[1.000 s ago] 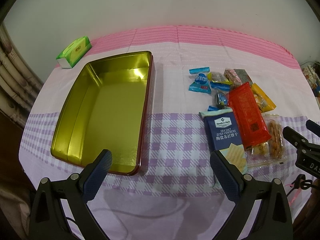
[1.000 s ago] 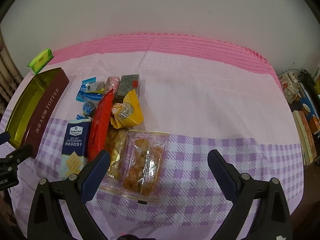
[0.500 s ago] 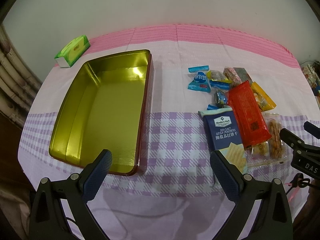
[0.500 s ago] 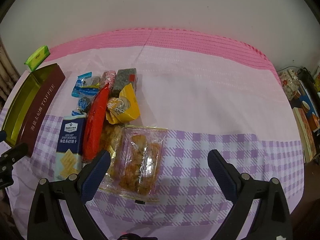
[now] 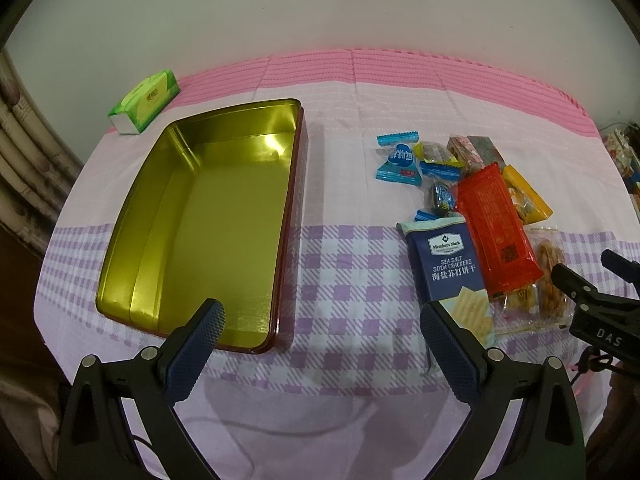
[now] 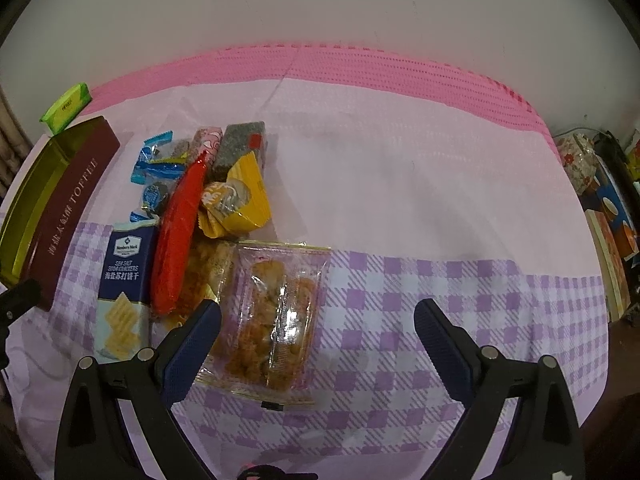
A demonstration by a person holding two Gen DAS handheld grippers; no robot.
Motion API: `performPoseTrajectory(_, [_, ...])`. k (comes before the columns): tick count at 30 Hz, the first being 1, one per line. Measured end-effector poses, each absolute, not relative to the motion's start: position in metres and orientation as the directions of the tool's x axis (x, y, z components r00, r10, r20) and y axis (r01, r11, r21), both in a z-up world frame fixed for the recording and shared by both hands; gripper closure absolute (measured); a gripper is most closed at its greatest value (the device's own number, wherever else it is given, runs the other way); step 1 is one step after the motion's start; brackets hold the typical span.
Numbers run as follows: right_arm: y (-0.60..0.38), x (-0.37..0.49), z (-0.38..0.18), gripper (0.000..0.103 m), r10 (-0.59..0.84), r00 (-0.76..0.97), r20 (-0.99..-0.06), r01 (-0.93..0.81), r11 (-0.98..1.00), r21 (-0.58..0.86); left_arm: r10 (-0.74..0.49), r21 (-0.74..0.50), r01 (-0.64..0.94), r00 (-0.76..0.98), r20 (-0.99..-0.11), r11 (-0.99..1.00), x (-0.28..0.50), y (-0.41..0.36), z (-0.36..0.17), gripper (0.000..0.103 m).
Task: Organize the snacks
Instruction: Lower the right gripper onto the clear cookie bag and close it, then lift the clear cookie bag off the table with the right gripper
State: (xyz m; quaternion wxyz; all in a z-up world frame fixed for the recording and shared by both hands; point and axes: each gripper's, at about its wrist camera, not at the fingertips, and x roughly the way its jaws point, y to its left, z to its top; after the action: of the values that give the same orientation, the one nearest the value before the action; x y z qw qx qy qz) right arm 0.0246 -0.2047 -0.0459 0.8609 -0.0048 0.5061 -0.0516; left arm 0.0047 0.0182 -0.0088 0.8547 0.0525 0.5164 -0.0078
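Hovering apart, empty: left hand-held gripper near tin; right hand-held gripper over snacks.

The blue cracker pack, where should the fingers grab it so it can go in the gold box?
Probably across its long sides near the middle, coming straight down from above. The blue cracker pack lies flat on the tablecloth, long and narrow, so the open left gripper should span its width. Its left edge is free; the red packet lies close along the right, so slip that finger in carefully.
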Motion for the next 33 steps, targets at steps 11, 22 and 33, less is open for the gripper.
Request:
performPoseTrajectory(11, [-0.208,0.031,-0.065,0.027,-0.072,0.438,-0.896,0.093,0.995,-0.034,0.024,0.072,0.086,0.459,-0.888,0.994,0.007,0.015,-0.014,0.005])
performPoseTrajectory(22, [-0.210,0.036,-0.071,0.054,-0.034,0.440,-0.898,0.089,0.996,0.006,0.001,0.064,0.123,0.452,-0.892,0.990,0.010,0.005,-0.017,0.005])
performPoseTrajectory(33, [-0.223,0.035,-0.069,0.067,-0.068,0.426,-0.902,0.147,0.989,-0.005,-0.035,0.041,0.169,0.420,-0.907,0.985,0.011,-0.009,-0.021,0.005])
